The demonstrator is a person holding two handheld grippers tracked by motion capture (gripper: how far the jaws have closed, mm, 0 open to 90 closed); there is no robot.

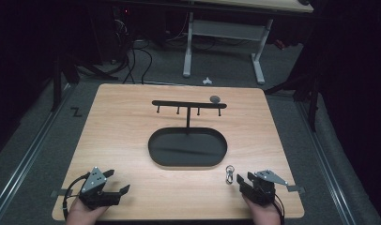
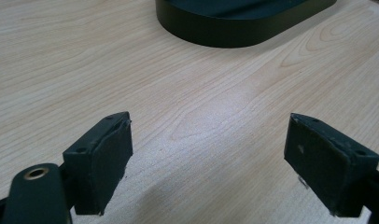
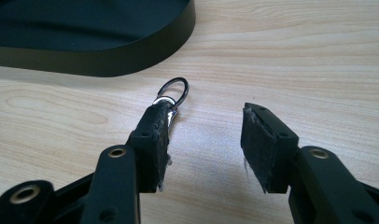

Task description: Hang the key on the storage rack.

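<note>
A black stand rises from an oval tray (image 1: 153, 154) in the middle of the wooden table, and its crossbar (image 1: 186, 103) carries several small hooks. A small grey piece (image 1: 215, 99) rests at the bar's right end. A silver metal clasp (image 1: 230, 174) with a ring lies flat on the table just in front of the tray's right end. My right gripper (image 1: 245, 178) stands open right beside the clasp. In the right gripper view the ring (image 3: 174, 88) pokes out past my left pad, with bare wood between the pads (image 3: 204, 140). My left gripper (image 1: 119, 180) is open at the near left, holding nothing (image 2: 208, 158).
The tray's dark wall (image 2: 234, 32) stands ahead of my left gripper, with bare wood in between. The same wall (image 3: 108, 60) lies close ahead and to the left in the right gripper view. A white desk frame (image 1: 221, 42) and cables stand on the floor beyond the table.
</note>
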